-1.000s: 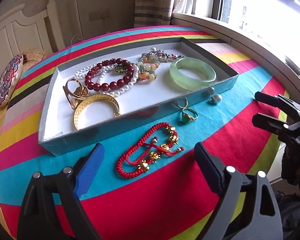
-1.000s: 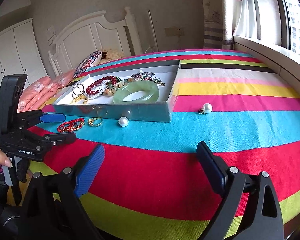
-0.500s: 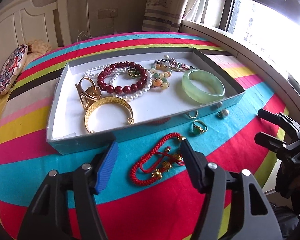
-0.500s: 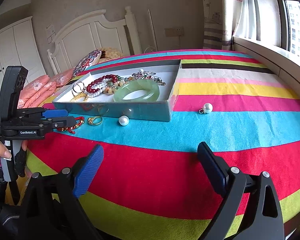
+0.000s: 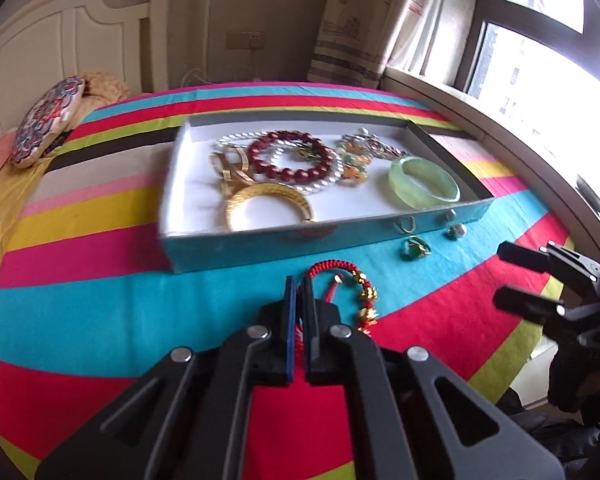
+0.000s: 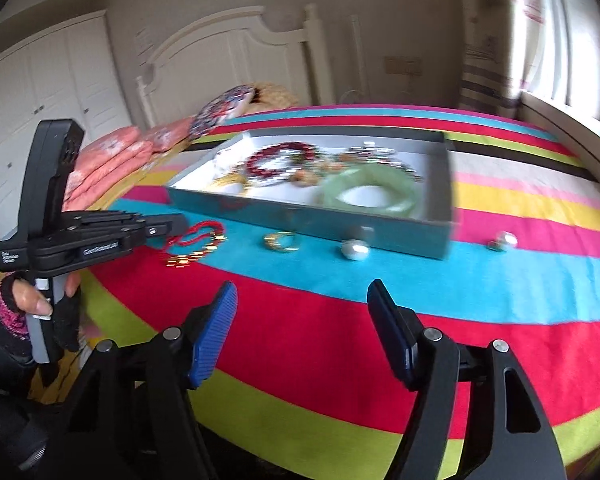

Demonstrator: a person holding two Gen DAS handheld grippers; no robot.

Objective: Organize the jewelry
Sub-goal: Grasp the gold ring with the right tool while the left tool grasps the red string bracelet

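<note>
On the striped bedspread lies a red cord bracelet (image 5: 364, 292) (image 6: 198, 234) with gold charms. My left gripper (image 5: 298, 280) (image 6: 178, 222) is shut on its near loop, and red cord shows between the fingers. Behind it stands a grey tray (image 5: 300, 246) (image 6: 404, 236) holding a jade bangle (image 5: 424, 180) (image 6: 370, 190), a dark red bead bracelet (image 5: 296, 158), a gold bangle (image 5: 268, 202) and other pieces. A green-stone ring (image 5: 414, 247) (image 6: 282, 241) and a pearl (image 5: 456, 231) (image 6: 355, 249) lie in front of the tray. My right gripper (image 6: 302, 286) (image 5: 500, 276) hovers over the red stripe, its jaws closing with nothing between them.
A second pearl (image 6: 502, 240) lies right of the tray. A patterned cushion (image 5: 46, 122) and pink pillows (image 6: 112, 160) sit at the head of the bed by the white headboard (image 6: 228, 48). A window sill (image 5: 480, 120) runs along the right side. A gloved hand (image 6: 32, 308) holds the left gripper.
My left gripper went from wide open to shut on the red bracelet's loop. My right gripper's jaws narrowed. Both views shifted and blurred.
</note>
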